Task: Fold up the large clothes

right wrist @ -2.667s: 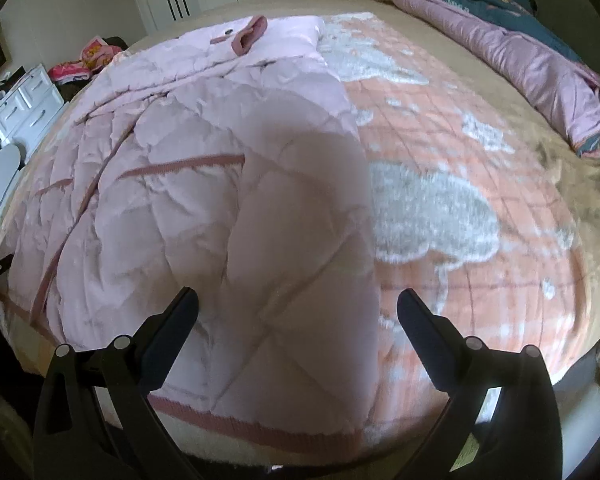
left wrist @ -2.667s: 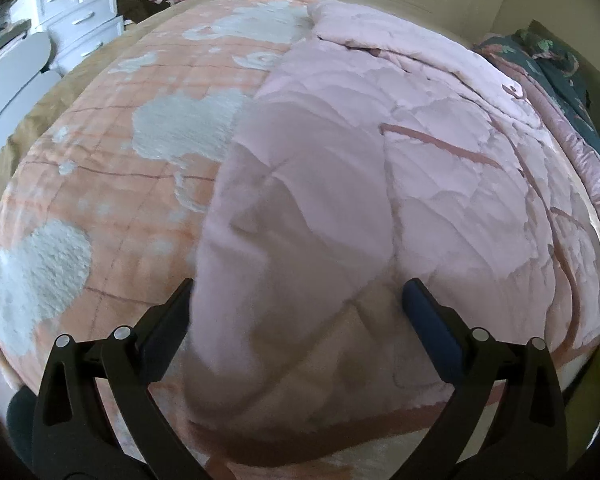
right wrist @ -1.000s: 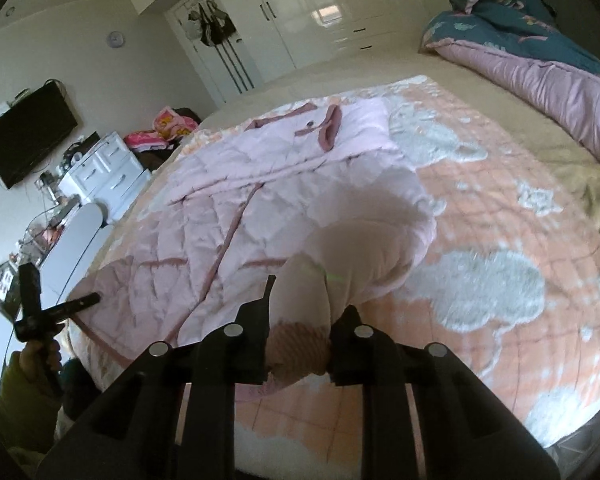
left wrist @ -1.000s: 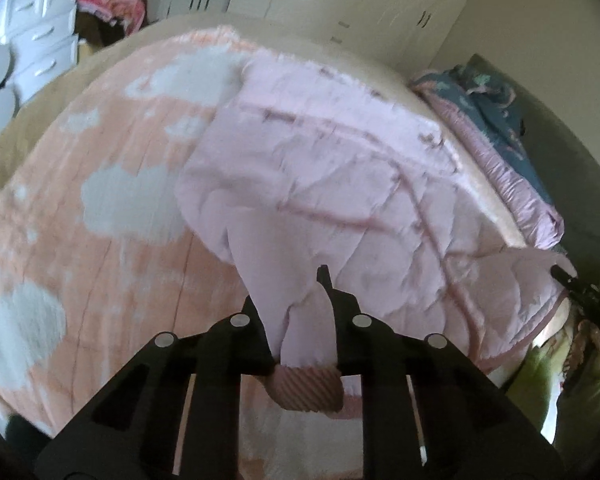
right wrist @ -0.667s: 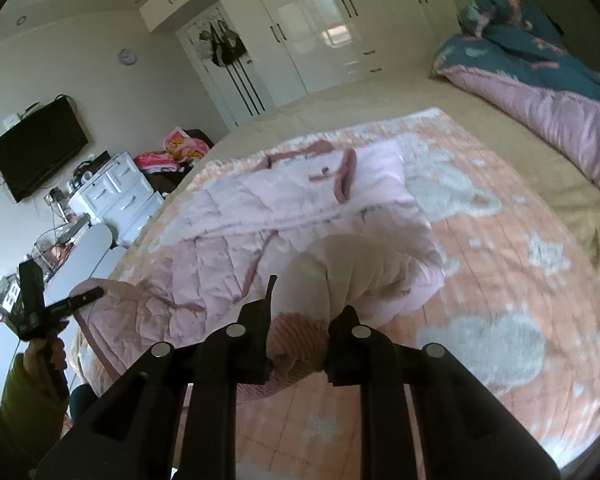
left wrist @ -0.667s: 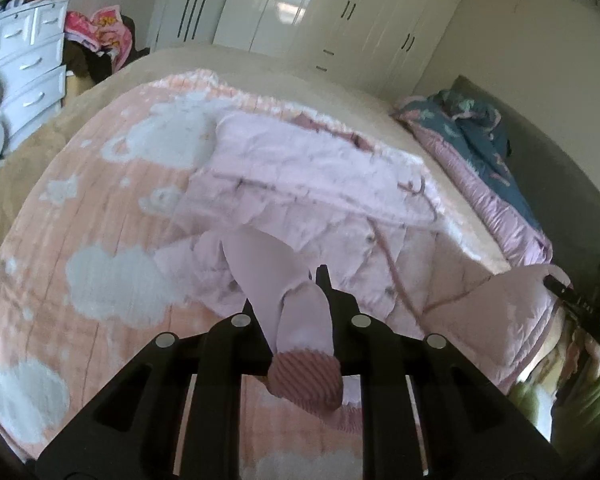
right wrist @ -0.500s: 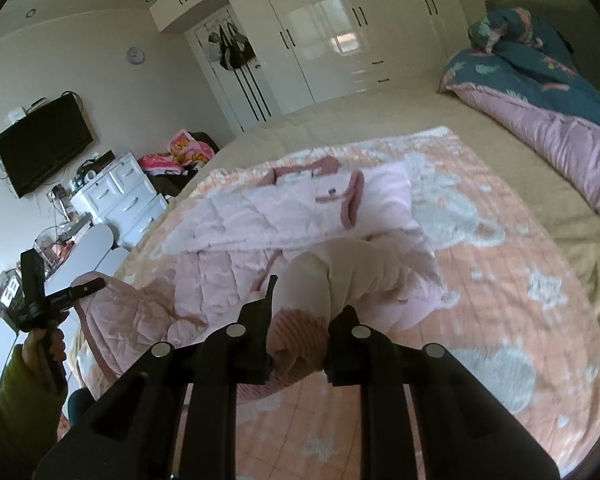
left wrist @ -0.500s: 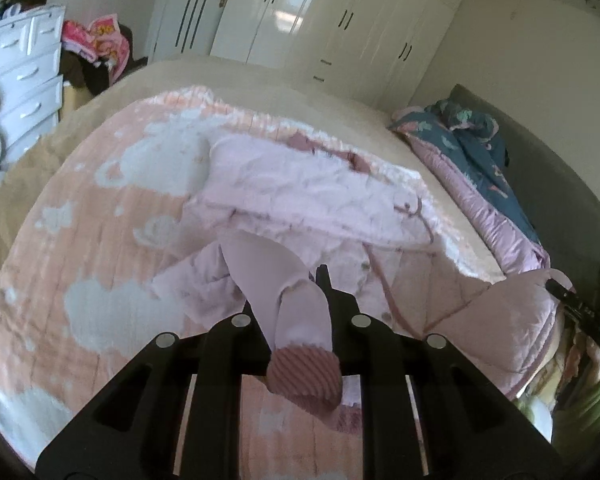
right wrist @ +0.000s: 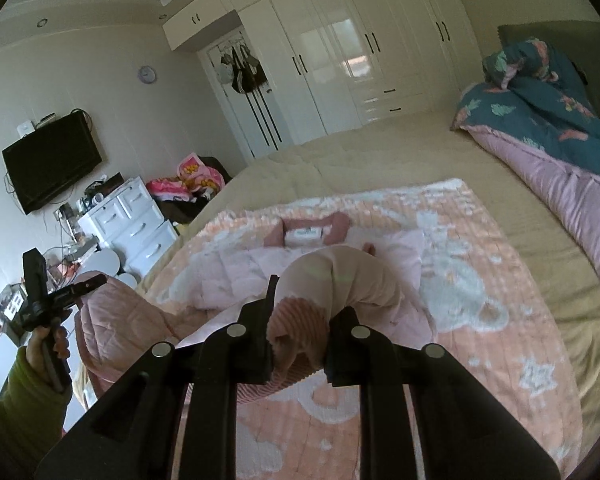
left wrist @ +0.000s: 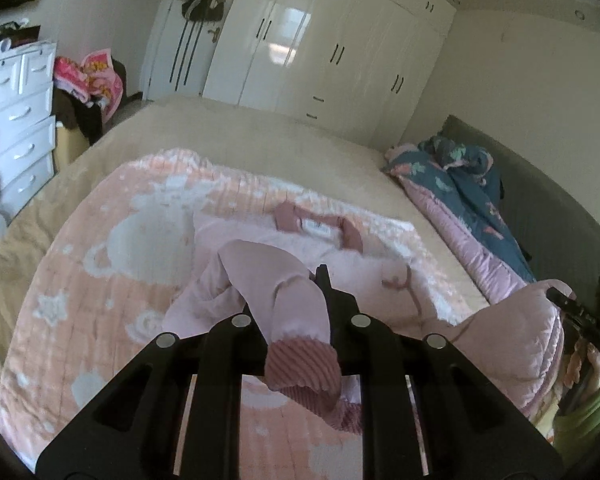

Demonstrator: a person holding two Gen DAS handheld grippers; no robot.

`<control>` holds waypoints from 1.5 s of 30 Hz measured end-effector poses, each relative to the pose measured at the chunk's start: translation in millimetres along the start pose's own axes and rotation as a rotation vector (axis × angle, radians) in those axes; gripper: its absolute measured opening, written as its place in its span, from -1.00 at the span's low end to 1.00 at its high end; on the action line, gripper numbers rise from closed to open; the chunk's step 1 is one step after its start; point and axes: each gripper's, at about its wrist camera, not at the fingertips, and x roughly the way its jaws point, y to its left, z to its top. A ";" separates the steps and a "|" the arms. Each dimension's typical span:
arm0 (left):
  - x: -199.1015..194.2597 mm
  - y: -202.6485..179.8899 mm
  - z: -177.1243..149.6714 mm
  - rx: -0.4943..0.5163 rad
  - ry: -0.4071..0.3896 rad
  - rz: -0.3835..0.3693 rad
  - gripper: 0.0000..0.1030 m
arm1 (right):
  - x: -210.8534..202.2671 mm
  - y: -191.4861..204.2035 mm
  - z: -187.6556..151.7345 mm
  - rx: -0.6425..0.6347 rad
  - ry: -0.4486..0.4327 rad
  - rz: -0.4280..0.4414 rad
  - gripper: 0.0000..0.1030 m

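bed blanket (left wrist: 112, 280), unreadable jacket label (right wrist: 307, 233)

The coat (left wrist: 300, 240) lay on the blanket (left wrist: 112, 280), and the blanket lay on the bed (left wrist: 260, 140). The coat's collar (right wrist: 312, 228) was at 12 o'clock, on the far side. A quilt (right wrist: 548, 132) lay on the bed at 2 o'clock. The wardrobe (right wrist: 340, 60) stood behind the bed at 12 o'clock. The drawers (right wrist: 132, 224) stood beside the bed at 10 o'clock, under the TV (right wrist: 52, 160).
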 end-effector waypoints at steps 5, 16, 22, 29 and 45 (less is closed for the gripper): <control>9.5 0.3 33.8 -0.010 -0.027 0.007 -0.85 | 6.9 4.4 29.4 -0.016 -0.022 0.001 -0.68; 64.1 7.0 80.6 -0.010 -0.038 0.107 -0.84 | 49.6 -24.1 84.1 0.038 -0.049 -0.039 -0.68; 107.7 19.5 79.1 -0.007 0.016 0.161 -0.84 | 89.1 -59.4 87.9 0.146 -0.020 -0.053 -0.68; 145.9 20.7 71.5 0.046 0.059 0.205 -0.83 | 133.2 -100.7 76.4 0.258 0.042 -0.069 -0.67; 206.8 43.6 60.3 0.045 0.133 0.255 -0.80 | 187.2 -149.6 59.7 0.442 0.061 0.030 0.00</control>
